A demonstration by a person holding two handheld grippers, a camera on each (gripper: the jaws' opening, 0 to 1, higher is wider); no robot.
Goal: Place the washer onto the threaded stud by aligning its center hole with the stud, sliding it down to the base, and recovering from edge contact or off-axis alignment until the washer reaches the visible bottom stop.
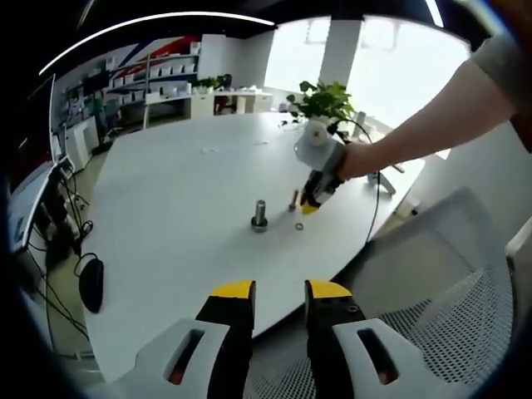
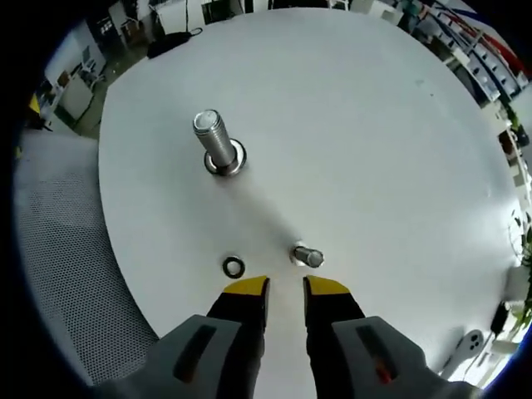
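Your left claw (image 1: 278, 293) is held back from the white desk (image 1: 183, 208), off its near edge and above a mesh chair (image 1: 440, 283). Its yellow-tipped jaws stand a narrow gap apart with nothing between them.

Take the large threaded stud (image 1: 259, 214) as the reference point. In the left gripper view it stands upright on its base near the middle of the desk. The washer (image 1: 299, 225) lies flat on the desk just right of the stud, apart from it. Your right claw (image 1: 312, 199) reaches in over the desk from the right, its tips lowered close above the washer; a small second bolt (image 1: 293, 199) stands just beside those tips. A potted plant (image 1: 320, 100) sits at the far desk edge, beyond the stud.

In the right gripper view, the stud (image 2: 218, 143) rises from the desk (image 2: 374, 125) ahead of your right claw (image 2: 284, 289). The washer (image 2: 233, 267) lies flat between the stud and the left jaw tip, just off that tip and not gripped. The small bolt (image 2: 307, 256) stands just ahead of the right jaw tip. The jaws are slightly apart and hold nothing. The washer is not yet on the stud.
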